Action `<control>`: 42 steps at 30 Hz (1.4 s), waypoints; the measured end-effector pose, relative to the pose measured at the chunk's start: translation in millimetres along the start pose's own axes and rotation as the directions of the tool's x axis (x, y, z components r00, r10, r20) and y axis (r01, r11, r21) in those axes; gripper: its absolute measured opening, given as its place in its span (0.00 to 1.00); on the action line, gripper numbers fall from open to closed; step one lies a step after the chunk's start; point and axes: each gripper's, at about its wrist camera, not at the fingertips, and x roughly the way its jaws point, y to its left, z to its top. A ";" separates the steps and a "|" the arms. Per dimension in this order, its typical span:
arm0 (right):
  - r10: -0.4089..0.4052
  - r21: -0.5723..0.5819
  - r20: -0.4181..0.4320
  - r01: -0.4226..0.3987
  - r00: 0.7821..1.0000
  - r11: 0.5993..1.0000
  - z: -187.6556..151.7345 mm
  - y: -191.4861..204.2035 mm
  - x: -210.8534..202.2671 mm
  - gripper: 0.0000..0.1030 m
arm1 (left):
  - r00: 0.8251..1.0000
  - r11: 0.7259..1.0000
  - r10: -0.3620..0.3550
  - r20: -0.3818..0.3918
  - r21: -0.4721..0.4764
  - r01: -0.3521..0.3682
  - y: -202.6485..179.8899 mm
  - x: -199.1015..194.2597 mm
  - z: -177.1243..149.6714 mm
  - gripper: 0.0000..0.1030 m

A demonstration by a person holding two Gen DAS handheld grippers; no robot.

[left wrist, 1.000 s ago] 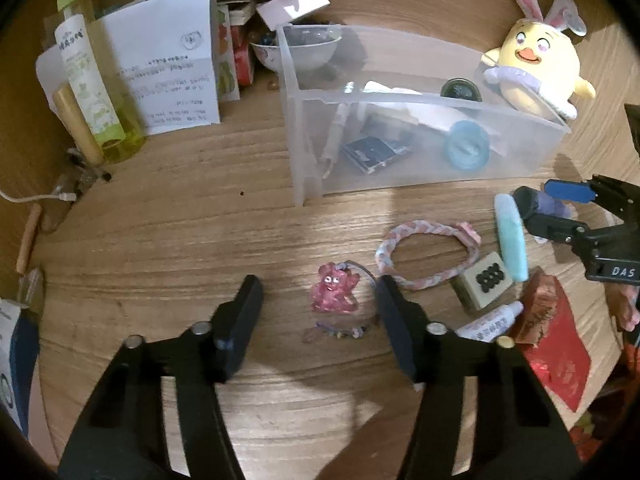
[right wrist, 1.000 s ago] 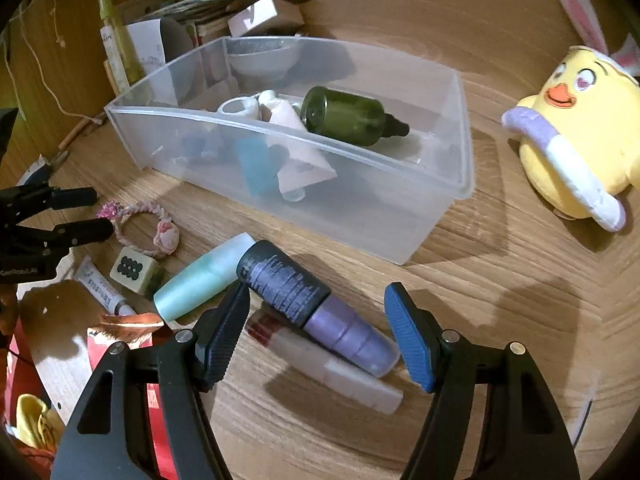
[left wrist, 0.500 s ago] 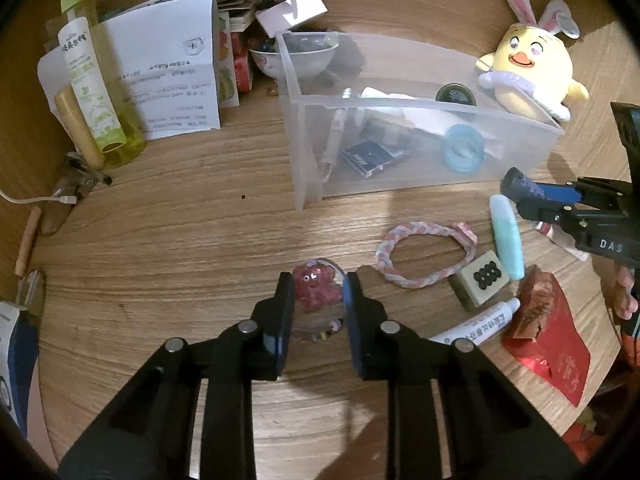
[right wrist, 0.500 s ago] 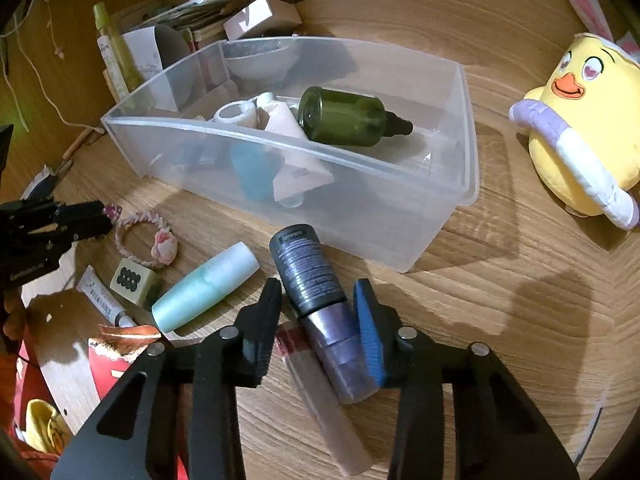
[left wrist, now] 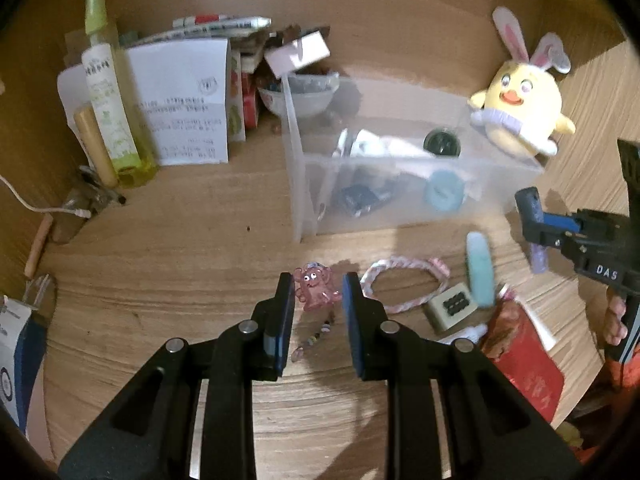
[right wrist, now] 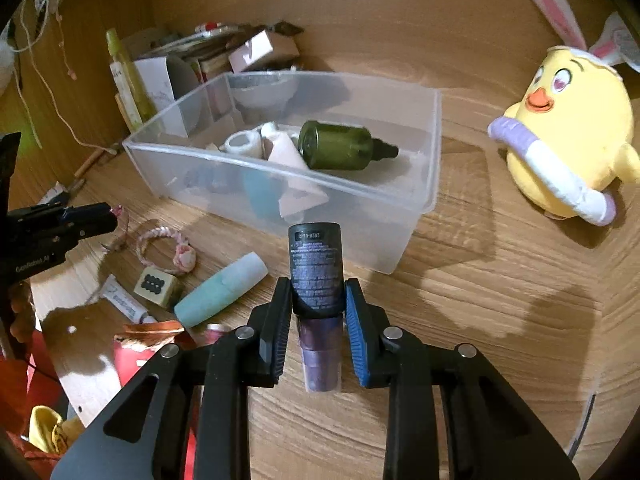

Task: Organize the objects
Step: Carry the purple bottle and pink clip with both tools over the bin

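Right wrist view: closing right gripper [right wrist: 318,300] hides purple tube's [right wrist: 316,268] middle.

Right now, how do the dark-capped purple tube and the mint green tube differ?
Grip: the dark-capped purple tube sits between the closing jaws of the right gripper; the mint green tube lies free on the wooden table.
Colour: the purple tube has a dark printed cap; the mint tube fades to a whitish end.
Shared: both are slim cosmetic-style tubes outside the clear plastic bin.
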 end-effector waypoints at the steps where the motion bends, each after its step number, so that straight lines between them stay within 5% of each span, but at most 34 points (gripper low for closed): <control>1: -0.001 0.002 0.007 0.001 1.000 1.000 -0.3 -0.2 -3.1 0.23 | 1.000 1.000 0.002 0.011 -0.002 -0.002 -0.4 -2.9 0.8 0.23; 13: 0.002 0.059 0.164 -0.012 0.986 0.998 3.5 -2.0 -54.7 0.23 | 0.985 0.999 -0.020 0.172 -0.035 0.027 -4.8 -43.7 25.8 0.23; 27: -0.001 0.069 0.312 -0.021 0.950 0.997 54.3 1.3 -87.2 0.23 | 0.953 0.998 -0.053 0.299 -0.012 0.060 -22.1 -73.5 72.8 0.23; 35: -0.043 0.083 0.302 0.018 0.952 0.996 87.6 -5.3 -73.3 0.23 | 0.947 1.000 -0.028 0.320 0.002 0.029 -30.8 -66.5 104.9 0.23; 42: -0.057 0.050 0.214 0.048 0.975 0.998 100.2 -6.2 -43.0 0.23 | 0.966 1.000 -0.006 0.257 -0.001 0.006 -31.8 -31.9 117.8 0.23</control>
